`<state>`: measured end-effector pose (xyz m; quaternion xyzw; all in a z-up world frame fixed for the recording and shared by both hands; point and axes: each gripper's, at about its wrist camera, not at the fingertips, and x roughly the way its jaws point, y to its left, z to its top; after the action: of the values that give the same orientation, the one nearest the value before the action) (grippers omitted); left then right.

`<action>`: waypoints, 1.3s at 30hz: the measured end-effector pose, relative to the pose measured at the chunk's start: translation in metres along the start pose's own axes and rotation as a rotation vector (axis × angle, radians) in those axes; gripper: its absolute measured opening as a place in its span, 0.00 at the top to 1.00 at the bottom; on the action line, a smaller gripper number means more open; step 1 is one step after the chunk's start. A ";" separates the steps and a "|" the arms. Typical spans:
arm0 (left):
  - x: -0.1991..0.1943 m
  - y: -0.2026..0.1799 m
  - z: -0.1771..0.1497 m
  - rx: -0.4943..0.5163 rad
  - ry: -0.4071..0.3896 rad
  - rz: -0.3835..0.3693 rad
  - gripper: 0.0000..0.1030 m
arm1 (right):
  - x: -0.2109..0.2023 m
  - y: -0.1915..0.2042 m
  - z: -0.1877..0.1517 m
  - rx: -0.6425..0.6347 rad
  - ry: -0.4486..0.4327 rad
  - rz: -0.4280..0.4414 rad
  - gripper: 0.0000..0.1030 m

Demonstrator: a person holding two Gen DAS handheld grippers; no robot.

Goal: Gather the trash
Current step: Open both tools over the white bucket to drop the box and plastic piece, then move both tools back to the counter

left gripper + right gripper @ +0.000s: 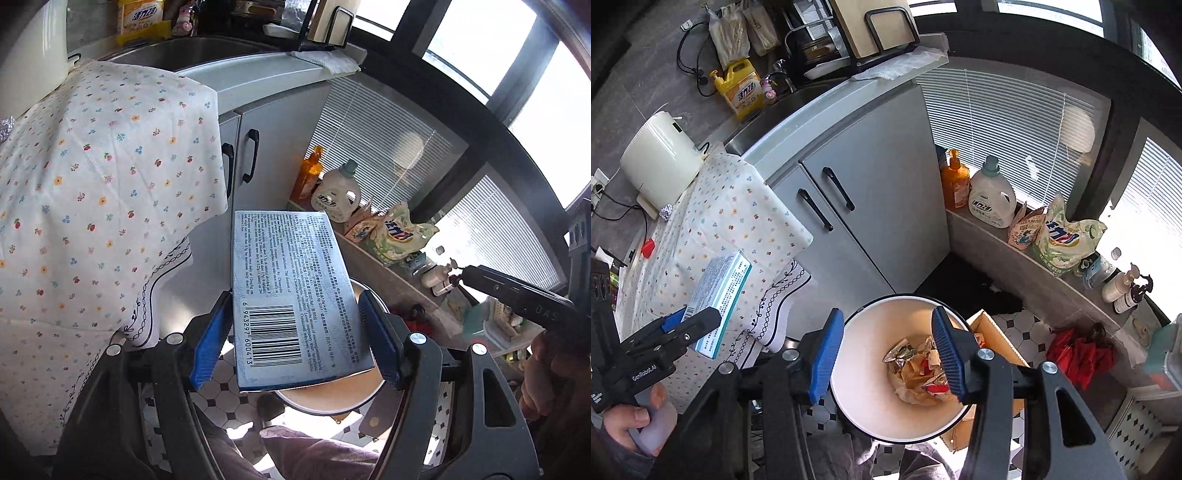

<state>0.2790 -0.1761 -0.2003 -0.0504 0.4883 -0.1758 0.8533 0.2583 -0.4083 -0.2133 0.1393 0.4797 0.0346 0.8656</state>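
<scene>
Flat pale-blue printed box [295, 299], barcode up, clamped in left gripper [295, 347]

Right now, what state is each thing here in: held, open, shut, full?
Left gripper: shut on the box.
Box: held off the table, barcode side facing the camera.
Right gripper: open, holding nothing, above the bin.
Bin: lidless, trash at the bottom, mostly unfilled.
Cabinet doors: shut.
Tablecloth: draped over the table edge.
</scene>
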 end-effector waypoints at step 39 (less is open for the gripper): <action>-0.100 0.124 0.023 -0.254 -0.188 0.156 0.07 | 0.002 0.067 0.040 -0.102 -0.040 0.104 0.33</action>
<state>0.2840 -0.0276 -0.1389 -0.1360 0.4272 -0.0406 0.8930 0.2981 -0.3518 -0.1761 0.1203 0.4520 0.1014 0.8780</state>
